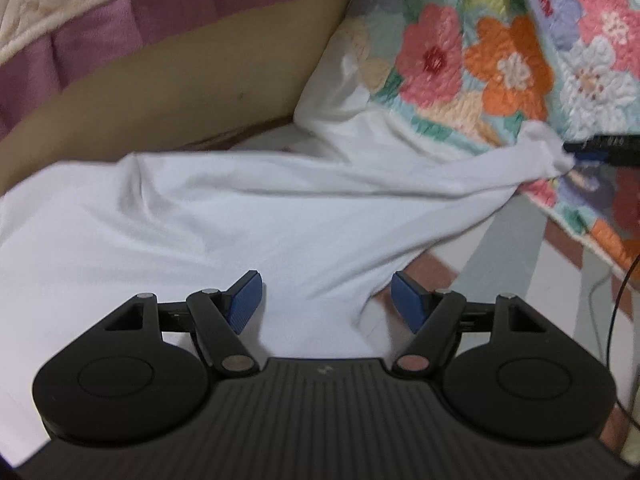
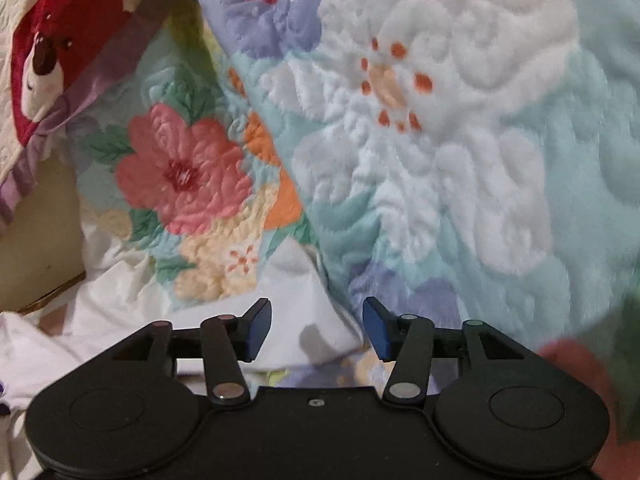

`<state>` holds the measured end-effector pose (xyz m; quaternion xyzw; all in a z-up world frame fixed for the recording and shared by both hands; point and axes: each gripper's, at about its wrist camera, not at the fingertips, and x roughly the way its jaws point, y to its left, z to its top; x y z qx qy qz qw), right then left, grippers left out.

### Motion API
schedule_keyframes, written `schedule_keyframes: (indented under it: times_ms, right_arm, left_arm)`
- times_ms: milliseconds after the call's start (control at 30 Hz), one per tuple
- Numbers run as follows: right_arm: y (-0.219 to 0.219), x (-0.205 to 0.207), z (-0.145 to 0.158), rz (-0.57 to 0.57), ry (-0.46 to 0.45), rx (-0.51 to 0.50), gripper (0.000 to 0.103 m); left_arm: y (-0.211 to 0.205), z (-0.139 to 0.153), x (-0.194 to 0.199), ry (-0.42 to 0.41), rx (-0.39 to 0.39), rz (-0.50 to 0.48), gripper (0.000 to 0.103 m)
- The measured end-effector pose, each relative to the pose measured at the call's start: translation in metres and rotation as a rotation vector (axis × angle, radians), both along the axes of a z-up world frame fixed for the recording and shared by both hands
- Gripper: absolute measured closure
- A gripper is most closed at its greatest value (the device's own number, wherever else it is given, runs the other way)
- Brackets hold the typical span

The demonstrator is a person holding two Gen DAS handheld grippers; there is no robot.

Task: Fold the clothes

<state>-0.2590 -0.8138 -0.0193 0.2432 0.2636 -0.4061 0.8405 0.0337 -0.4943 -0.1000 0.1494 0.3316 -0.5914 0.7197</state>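
Up close, left claw (image 1: 326,300) stood wide open, blue pads over white cotton garment (image 1: 224,216), gripping nothing. Right claw (image 2: 317,330) also parted, white garment corner (image 2: 304,280) between pads, not pinched. Garment lay spread flat, far corner drawn toward quilted floral blanket (image 2: 440,140).

Left gripper (image 1: 326,300) jaws apart, over white garment (image 1: 240,208).
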Motion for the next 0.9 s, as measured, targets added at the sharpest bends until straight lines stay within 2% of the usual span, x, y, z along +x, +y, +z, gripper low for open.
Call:
schedule_keyframes:
  times_ms: [67,133,167,200,267,367,400,433,467,567,733,767,900]
  right_arm:
    - [-0.009,0.001,-0.009,0.001,0.007,0.054,0.044]
    - [-0.020,0.004,-0.017,-0.024,0.020,0.101,0.048]
    - [-0.023,0.006,-0.014,-0.013,0.000,0.125,0.079]
    - [-0.026,0.010,-0.009,0.006,-0.028,0.157,0.095]
    - [-0.033,0.015,0.005,0.030,-0.113,0.231,0.095]
    - [-0.049,0.017,0.039,0.021,-0.334,0.378,0.095]
    - [-0.056,0.018,0.050,0.017,-0.383,0.398,0.095]
    - [-0.064,0.022,0.062,0.003,-0.395,0.387,0.095]
    - [-0.071,0.026,0.071,-0.014,-0.375,0.358,0.095]
    - [-0.089,0.045,0.090,-0.070,-0.195,0.227,0.095]
    - [-0.096,0.073,0.077,-0.109,-0.043,0.131,0.095]
    - [-0.095,0.075,0.073,-0.112,-0.050,0.124,0.089]
    - [-0.098,0.071,0.062,-0.100,-0.195,0.145,0.052]
  left_arm:
    - [-0.005,0.006,0.001,-0.014,-0.016,-0.010,0.032]
    - [-0.013,0.010,0.003,-0.038,-0.016,-0.014,0.032]
    - [-0.016,0.011,0.005,-0.054,-0.015,-0.014,0.032]
    - [-0.020,0.011,0.007,-0.071,-0.015,-0.015,0.032]
    - [-0.026,0.010,0.013,-0.100,-0.013,-0.019,0.032]
    - [-0.033,0.005,0.021,-0.115,-0.007,-0.006,0.032]
    - [-0.034,0.003,0.023,-0.107,-0.006,0.005,0.032]
    - [-0.035,0.001,0.025,-0.099,-0.005,0.015,0.032]
    - [-0.036,-0.002,0.026,-0.095,-0.002,0.021,0.032]
    - [-0.038,-0.009,0.025,-0.087,0.013,0.030,0.032]
    - [-0.038,-0.018,0.022,-0.076,0.029,0.039,0.031]
    - [-0.038,-0.019,0.020,-0.087,0.032,0.031,0.030]
    - [-0.037,-0.018,0.004,-0.138,0.028,-0.022,0.030]
